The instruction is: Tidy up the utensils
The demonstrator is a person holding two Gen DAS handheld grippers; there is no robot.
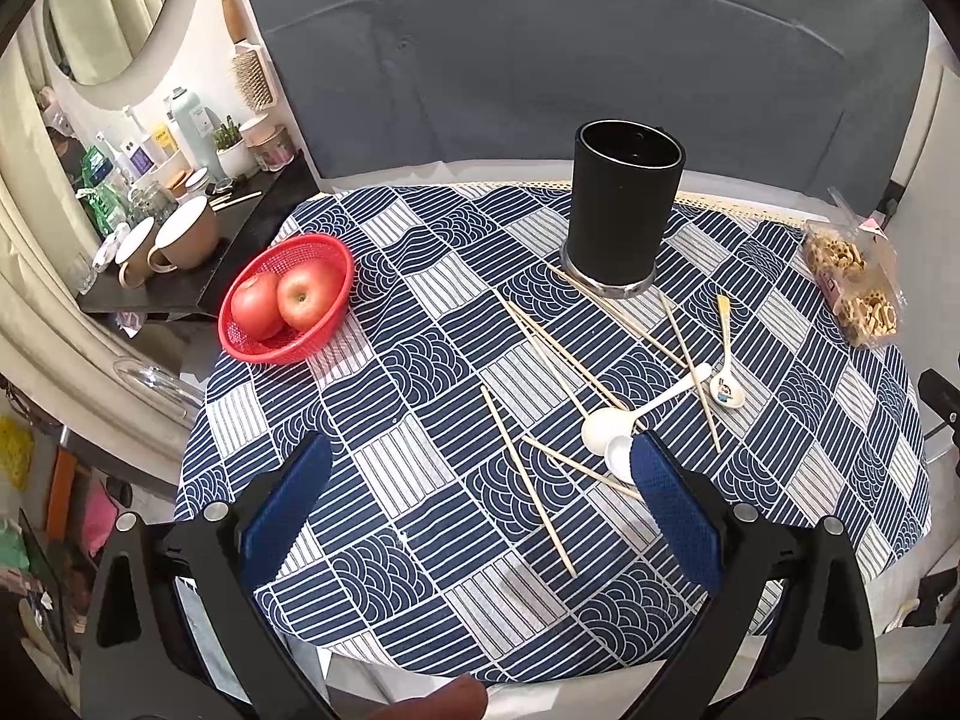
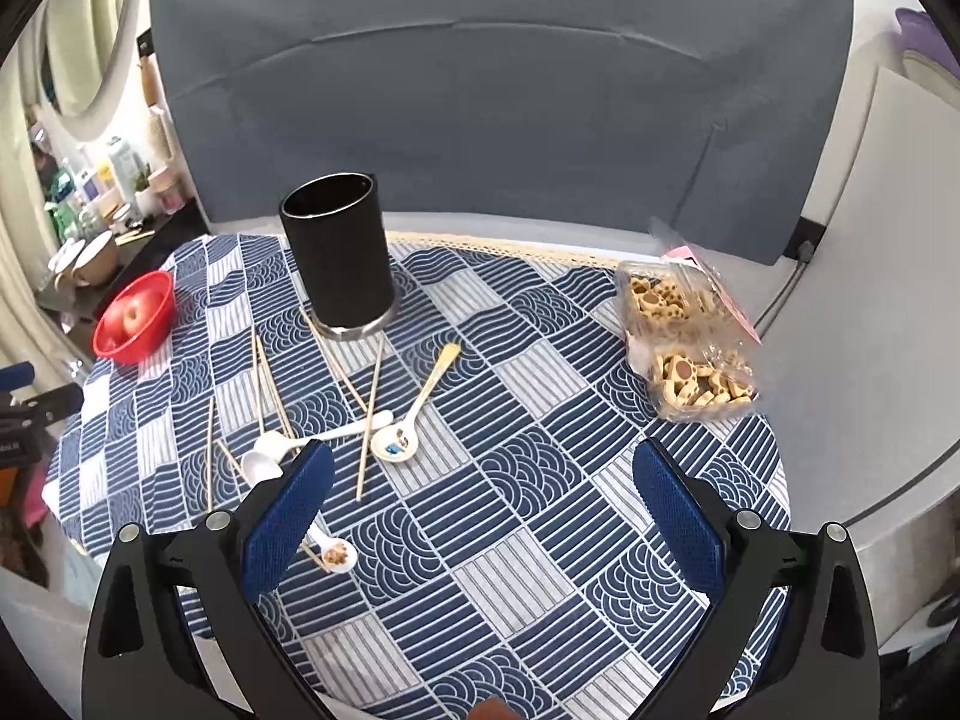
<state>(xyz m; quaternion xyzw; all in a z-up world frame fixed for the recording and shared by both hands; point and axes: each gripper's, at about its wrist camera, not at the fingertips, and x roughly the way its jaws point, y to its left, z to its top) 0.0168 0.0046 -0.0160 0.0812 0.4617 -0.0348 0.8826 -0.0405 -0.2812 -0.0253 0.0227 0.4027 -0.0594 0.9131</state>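
Observation:
A black cylindrical holder (image 1: pixel 624 210) (image 2: pixel 336 258) stands upright at the far side of the blue patterned tablecloth (image 1: pixel 396 456) (image 2: pixel 540 540). Several wooden chopsticks (image 1: pixel 528 480) (image 2: pixel 364 462) lie scattered in front of it, some crossing. A plain white spoon (image 1: pixel 603 427) (image 2: pixel 270 447) rests among them, and a spoon with a cartoon print (image 1: pixel 727 391) (image 2: pixel 396 441) lies beside it. Another small printed spoon (image 2: pixel 337 555) sits by the right gripper's left finger. My left gripper (image 1: pixel 480 456) and right gripper (image 2: pixel 480 462) both hover open above the cloth, holding nothing.
A red basket (image 1: pixel 240 336) (image 2: pixel 150 324) holding apples sits at the table's left. A clear pack of biscuits (image 1: pixel 852 288) (image 2: pixel 684 336) lies at the right edge. Left of the table, a dark shelf carries mugs (image 1: pixel 186 234) and bottles. A grey backdrop rises behind.

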